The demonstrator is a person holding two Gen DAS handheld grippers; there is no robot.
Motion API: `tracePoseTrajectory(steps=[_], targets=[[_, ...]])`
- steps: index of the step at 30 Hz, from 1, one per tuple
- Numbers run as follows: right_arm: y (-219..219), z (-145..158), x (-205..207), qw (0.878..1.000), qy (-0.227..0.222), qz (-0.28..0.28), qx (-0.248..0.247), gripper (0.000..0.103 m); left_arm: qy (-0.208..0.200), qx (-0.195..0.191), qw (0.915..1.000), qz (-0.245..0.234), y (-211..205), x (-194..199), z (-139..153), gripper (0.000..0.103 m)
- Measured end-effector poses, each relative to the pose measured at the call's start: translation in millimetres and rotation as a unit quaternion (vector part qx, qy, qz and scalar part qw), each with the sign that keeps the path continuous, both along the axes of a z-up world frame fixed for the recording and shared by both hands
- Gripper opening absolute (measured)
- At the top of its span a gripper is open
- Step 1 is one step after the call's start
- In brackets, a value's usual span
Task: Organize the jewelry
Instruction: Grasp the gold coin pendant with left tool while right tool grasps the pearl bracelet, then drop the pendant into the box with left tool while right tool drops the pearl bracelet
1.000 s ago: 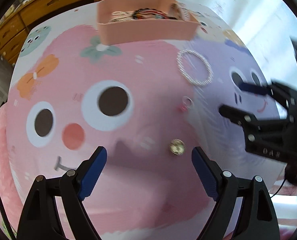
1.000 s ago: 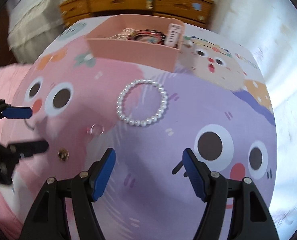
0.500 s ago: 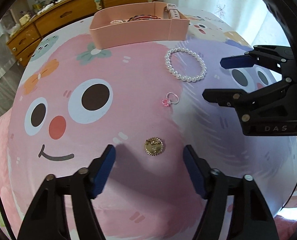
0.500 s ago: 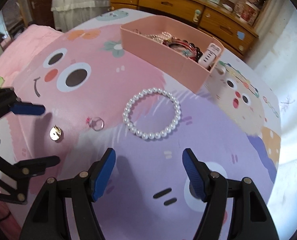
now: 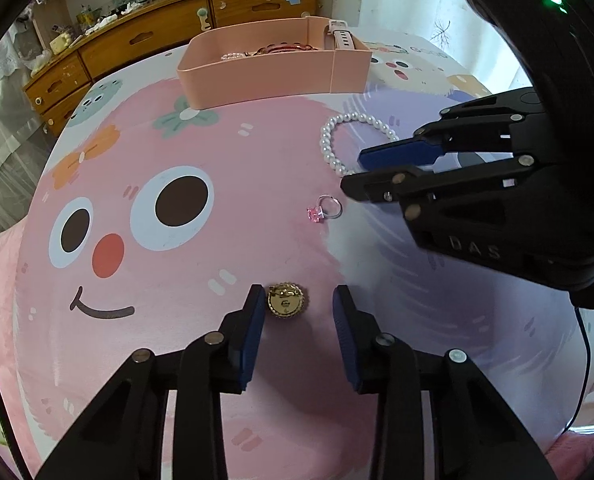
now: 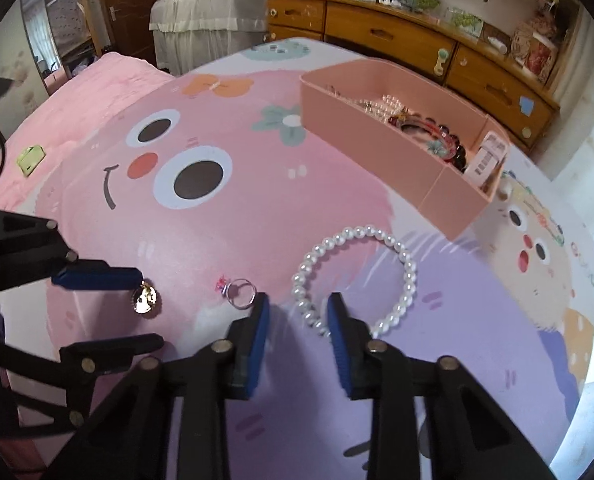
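A round gold brooch (image 5: 287,299) lies on the cartoon mat between the open fingers of my left gripper (image 5: 299,304), close to the left finger. It also shows in the right wrist view (image 6: 145,299). A white pearl bracelet (image 6: 353,280) lies on the mat; my right gripper (image 6: 298,312) is open with its near edge between the fingers. A silver ring with a pink stone (image 6: 239,292) lies just left of the right gripper's left finger, and shows in the left wrist view (image 5: 326,208). A pink organizer tray (image 6: 393,152) at the back holds bracelets and a watch.
A wooden dresser (image 6: 417,40) stands behind the mat. A pink blanket (image 6: 57,104) lies to the left, with a small green object (image 6: 31,159) on it. A black cable (image 5: 585,360) hangs from the right gripper.
Both grippers have moved down and forward and narrowed their fingers. The left now straddles the gold brooch; the right now straddles the near edge of the pearl bracelet.
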State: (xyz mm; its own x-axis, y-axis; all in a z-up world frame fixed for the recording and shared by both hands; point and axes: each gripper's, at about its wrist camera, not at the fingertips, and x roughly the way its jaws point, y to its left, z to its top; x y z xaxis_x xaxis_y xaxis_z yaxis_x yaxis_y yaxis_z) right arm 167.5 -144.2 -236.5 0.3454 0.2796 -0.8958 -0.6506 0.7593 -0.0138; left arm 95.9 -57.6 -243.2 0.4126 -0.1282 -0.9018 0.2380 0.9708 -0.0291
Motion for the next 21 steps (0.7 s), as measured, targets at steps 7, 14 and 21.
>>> tracePoseTrajectory(steps=[7,14,21], targets=[[-5,2,5,0.999,0.026,-0.017,0.013,0.007,-0.001,-0.022,0.9996,0.016,7,5,-1,0.017],[-14,9,10,0.992,0.067,-0.060,0.082,0.007,-0.005,-0.013,0.9998,0.017,9,6,5,0.017],[-15,39,18,0.982,0.059,-0.088,0.153,0.007,-0.031,-0.015,0.9991,0.026,23,18,34,0.017]])
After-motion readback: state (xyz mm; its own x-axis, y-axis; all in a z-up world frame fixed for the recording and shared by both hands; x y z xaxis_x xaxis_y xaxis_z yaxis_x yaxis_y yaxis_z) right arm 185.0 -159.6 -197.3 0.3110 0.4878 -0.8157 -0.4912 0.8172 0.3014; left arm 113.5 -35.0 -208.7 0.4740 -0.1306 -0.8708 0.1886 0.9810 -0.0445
